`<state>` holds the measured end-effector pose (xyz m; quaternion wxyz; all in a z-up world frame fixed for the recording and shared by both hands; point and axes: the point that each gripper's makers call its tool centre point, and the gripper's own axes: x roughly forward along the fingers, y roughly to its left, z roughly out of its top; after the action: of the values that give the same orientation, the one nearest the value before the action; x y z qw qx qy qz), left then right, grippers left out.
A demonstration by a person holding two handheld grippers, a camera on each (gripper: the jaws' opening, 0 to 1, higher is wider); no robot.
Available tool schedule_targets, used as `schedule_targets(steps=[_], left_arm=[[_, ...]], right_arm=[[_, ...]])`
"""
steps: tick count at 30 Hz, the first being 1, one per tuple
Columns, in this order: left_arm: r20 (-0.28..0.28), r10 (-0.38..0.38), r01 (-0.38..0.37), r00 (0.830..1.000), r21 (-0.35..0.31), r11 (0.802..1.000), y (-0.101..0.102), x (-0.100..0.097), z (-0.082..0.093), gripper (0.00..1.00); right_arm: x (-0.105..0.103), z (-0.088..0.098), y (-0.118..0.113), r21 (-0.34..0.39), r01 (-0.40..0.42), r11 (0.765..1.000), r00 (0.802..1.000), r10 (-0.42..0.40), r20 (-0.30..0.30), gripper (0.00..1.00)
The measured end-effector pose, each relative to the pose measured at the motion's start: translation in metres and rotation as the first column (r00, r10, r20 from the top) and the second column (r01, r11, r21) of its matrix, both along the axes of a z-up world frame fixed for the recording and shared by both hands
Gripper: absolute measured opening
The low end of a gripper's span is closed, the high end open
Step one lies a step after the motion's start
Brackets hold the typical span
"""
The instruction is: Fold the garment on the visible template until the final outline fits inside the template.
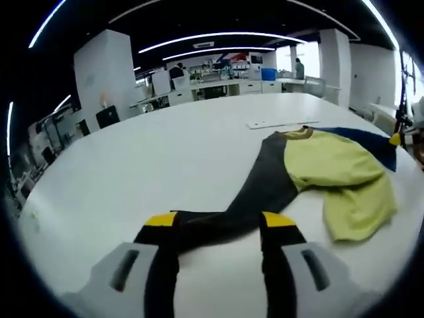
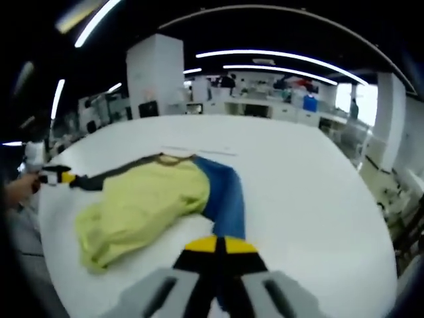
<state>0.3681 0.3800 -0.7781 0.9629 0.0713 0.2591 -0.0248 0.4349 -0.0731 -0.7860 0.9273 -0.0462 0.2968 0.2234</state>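
Yellow-green cloth, bunched at the middle of a long-sleeved garment (image 1: 331,172), lay on the white tabletop (image 1: 165,152) with a dark grey sleeve (image 1: 265,185) drawn out toward 7 o'clock in the left gripper view and a blue sleeve (image 2: 225,199) drawn toward 6 o'clock in the right gripper view. Left hand-held gripper (image 1: 218,222) pinched on the grey sleeve's cuff end, jaws narrow with the fabric crossing between the yellow tips. Right hand-held gripper (image 2: 217,245) clamped likewise on the blue sleeve's end, tips nearly together. Seen also from the right gripper view at 9 o'clock, beside a hand (image 2: 16,189): the left tool's yellow tip with the grey sleeve stretched from it. Both sleeves probably held apart to spread the shirt flat before any fold, since the body was rumpled and doubled over itself. Thin pale strip (image 1: 281,123) just beyond the collar at 12 o'clock, possibly a template edge; could not tell. Folding judged barely begun. Office benches far behind.
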Motion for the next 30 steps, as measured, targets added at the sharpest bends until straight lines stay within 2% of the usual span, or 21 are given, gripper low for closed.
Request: schedule_targets(steps=[2,6,16,26,30], left_arm=[[0.011,-0.02,0.02,1.0,-0.004,1.0,-0.011,-0.002,0.003,0.46],[0.03,-0.048,0.049,0.998,-0.016,0.999,-0.018,-0.002,0.008,0.48],[0.047,-0.1,0.102,0.994,-0.065,0.993,-0.041,-0.012,0.017,0.53],[0.049,-0.101,0.104,0.994,-0.07,0.992,-0.042,-0.02,0.018,0.55],[0.045,-0.098,0.101,0.994,-0.071,0.992,-0.04,-0.021,0.019,0.55]], right_arm=[[-0.004,-0.005,0.006,0.004,-0.008,1.0,1.0,0.008,-0.011,0.0],[-0.016,-0.019,0.023,0.012,-0.028,1.0,0.999,0.029,-0.046,0.0],[-0.025,-0.044,0.044,0.009,-0.052,0.999,0.994,0.053,-0.095,0.0],[-0.027,-0.06,0.046,-0.015,-0.063,0.998,0.989,0.06,-0.133,0.0],[-0.029,-0.057,0.046,-0.02,-0.077,0.997,0.988,0.074,-0.133,0.01]])
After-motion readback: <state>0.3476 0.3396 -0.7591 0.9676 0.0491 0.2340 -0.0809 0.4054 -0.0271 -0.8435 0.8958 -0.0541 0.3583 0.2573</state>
